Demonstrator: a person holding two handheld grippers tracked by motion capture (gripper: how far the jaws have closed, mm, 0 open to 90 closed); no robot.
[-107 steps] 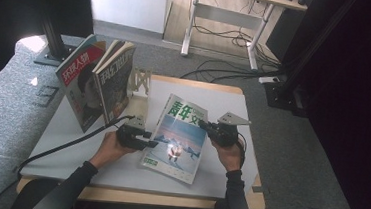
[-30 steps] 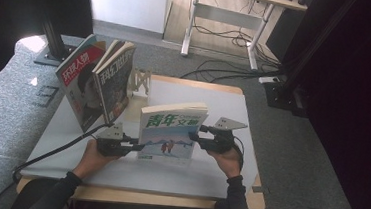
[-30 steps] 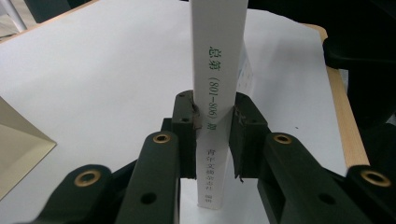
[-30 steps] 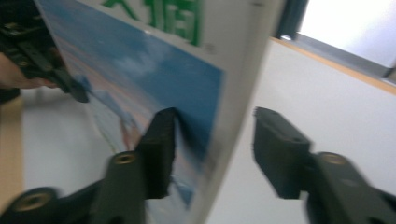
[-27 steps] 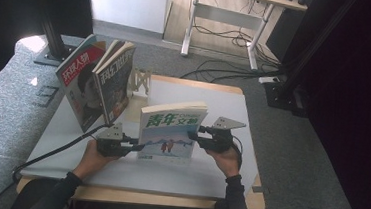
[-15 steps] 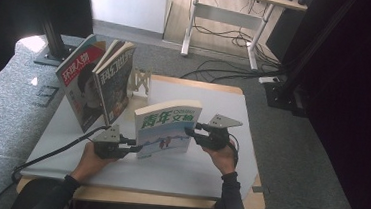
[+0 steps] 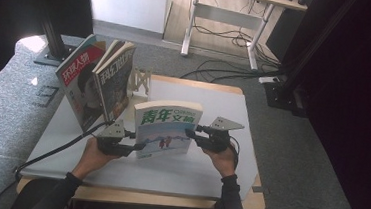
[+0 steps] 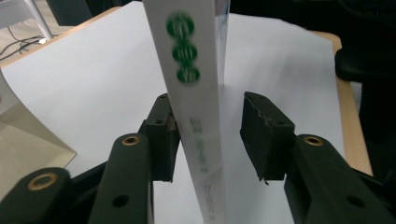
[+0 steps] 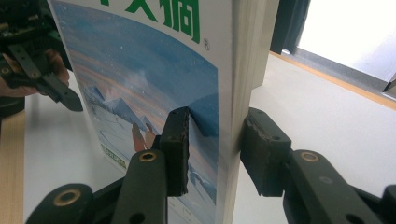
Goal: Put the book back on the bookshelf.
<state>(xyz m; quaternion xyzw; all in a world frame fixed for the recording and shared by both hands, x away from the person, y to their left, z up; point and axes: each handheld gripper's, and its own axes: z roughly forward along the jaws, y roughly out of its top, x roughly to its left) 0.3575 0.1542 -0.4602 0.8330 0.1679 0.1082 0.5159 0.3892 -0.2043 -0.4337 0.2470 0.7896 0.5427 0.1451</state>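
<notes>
Both tongs bracket magazine [image 7: 165, 129]: right [image 9: 212, 140] clamped, left [image 8: 208, 135] loosening.

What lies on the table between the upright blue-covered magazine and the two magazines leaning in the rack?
Bare white table top lies between the blue-covered magazine and the leaning magazines, in the high view.

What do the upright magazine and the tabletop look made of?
Magazine: paper with a glossy printed cover, judging by the sheen and the stacked page edges. Tabletop: a matt white sheet or coating, apparently over wood, since a light wooden edge shows.
</notes>
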